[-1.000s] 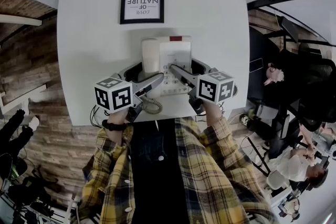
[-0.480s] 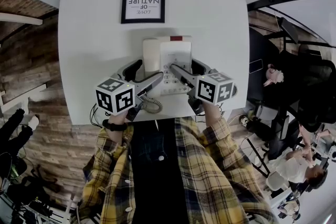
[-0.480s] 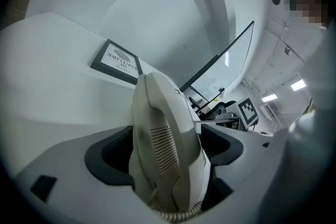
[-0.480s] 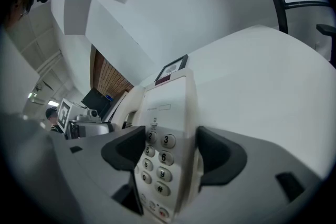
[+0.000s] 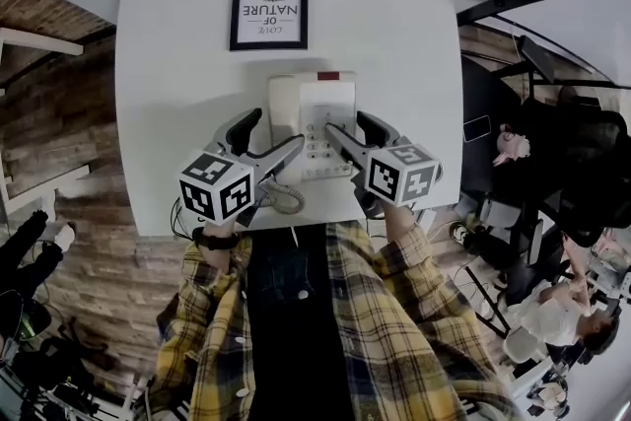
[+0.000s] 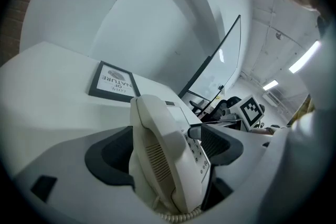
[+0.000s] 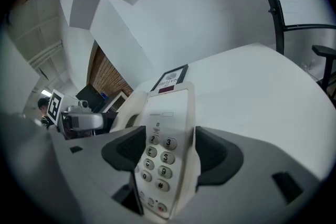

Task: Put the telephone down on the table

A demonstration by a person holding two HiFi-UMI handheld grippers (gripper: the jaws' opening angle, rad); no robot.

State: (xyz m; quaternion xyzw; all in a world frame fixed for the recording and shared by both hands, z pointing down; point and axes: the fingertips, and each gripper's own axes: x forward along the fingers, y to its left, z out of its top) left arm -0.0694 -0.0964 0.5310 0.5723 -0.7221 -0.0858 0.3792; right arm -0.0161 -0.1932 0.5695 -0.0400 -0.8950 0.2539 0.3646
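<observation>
Holding the telephone at our white surface's near edge, left tool and right tool both squeezed onto it, framed picture behind, brick wall nearby

Telephone underside hidden (table contact unclear), cord partly covered

telephone: one
framed print: one
table: one
coiled cord: one
grippers: two, left gripper and right gripper
</observation>
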